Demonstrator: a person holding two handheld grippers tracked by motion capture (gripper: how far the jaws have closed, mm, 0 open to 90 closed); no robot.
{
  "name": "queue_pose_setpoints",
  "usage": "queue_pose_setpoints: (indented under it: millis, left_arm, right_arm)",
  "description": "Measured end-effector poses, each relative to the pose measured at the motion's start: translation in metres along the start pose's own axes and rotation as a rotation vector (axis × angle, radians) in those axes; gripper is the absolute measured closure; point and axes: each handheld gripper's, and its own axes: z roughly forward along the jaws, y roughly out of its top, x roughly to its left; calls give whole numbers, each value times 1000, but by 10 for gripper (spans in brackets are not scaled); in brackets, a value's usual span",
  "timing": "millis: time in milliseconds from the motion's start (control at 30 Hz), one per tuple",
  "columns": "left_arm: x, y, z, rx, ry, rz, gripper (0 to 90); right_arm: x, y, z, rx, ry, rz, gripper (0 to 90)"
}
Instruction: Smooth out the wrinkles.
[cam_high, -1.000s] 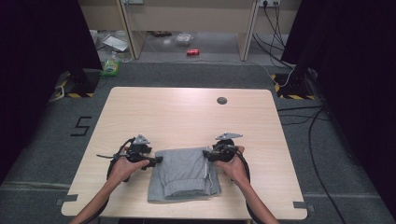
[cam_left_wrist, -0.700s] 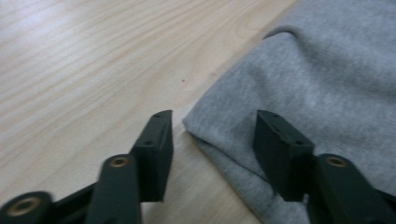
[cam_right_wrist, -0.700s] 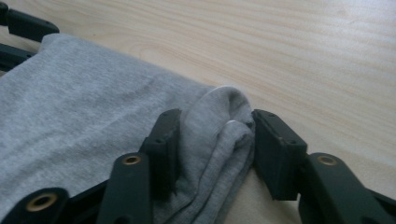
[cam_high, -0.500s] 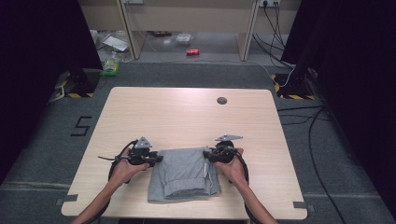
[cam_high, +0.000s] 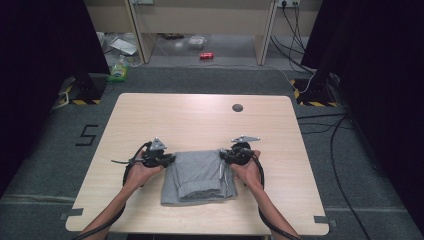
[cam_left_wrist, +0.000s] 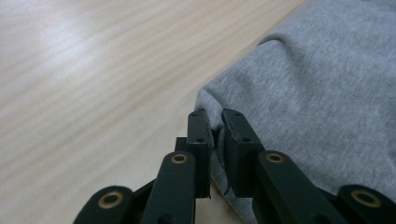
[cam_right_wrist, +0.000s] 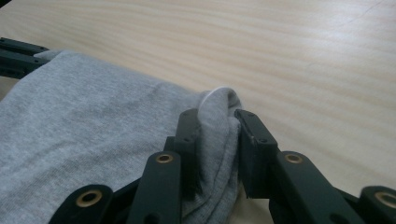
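Note:
A folded grey garment (cam_high: 199, 176) lies on the wooden table (cam_high: 200, 120) near its front edge. My left gripper (cam_high: 169, 159) is shut on the garment's far left corner (cam_left_wrist: 210, 105), its jaws pinching the cloth edge. At the far right corner (cam_right_wrist: 219, 105), my right gripper (cam_high: 223, 156) is shut on a bunched fold of grey cloth. In the right gripper view the other gripper's jaws (cam_right_wrist: 18, 56) show at the garment's opposite corner. Both hands hold the grippers low over the table.
A small dark round disc (cam_high: 237, 107) sits on the table towards the back right. Beyond the table stand desk legs, cables (cam_high: 320, 125) on the floor and a red can (cam_high: 206, 55). Bare wood lies behind the garment.
Both grippers have crept slightly forward with the garment's far edge held; the cloth looks much the same.

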Motion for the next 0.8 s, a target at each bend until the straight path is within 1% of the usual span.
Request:
queue_pose_setpoints:
  millis: [67,100,200,300,433,600,633,700,767,800]
  left_arm:
    - [3,6,5,5,12,2,812]
    - [4,8,7,9,8,0,811]
    - [9,15,14,12,17,-10,811]
    - [15,21,20,7,23,-31,810]
    - [21,27,25,15,28,-41,807]
    - [27,32,30,18,34,-60,799]
    - [27,33,30,20,33,-59,798]
    - [27,32,30,18,38,-57,792]
    - [27,32,30,18,43,-63,775]
    - [28,32,30,19,45,-66,749]
  right_arm:
    - [-7,4,3,-6,-5,12,716]
    - [-10,7,4,-7,-7,20,716]
    - [-18,14,10,-7,-15,27,716]
    - [-23,22,15,-4,-30,27,716]
    - [-29,31,23,-3,-45,30,717]
    - [-34,40,28,13,-53,27,713]
    - [-35,41,29,12,-52,27,705]
    - [-37,41,29,15,-44,42,676]
    - [-40,40,28,6,-35,56,636]
    - [-41,40,27,7,-31,66,601]
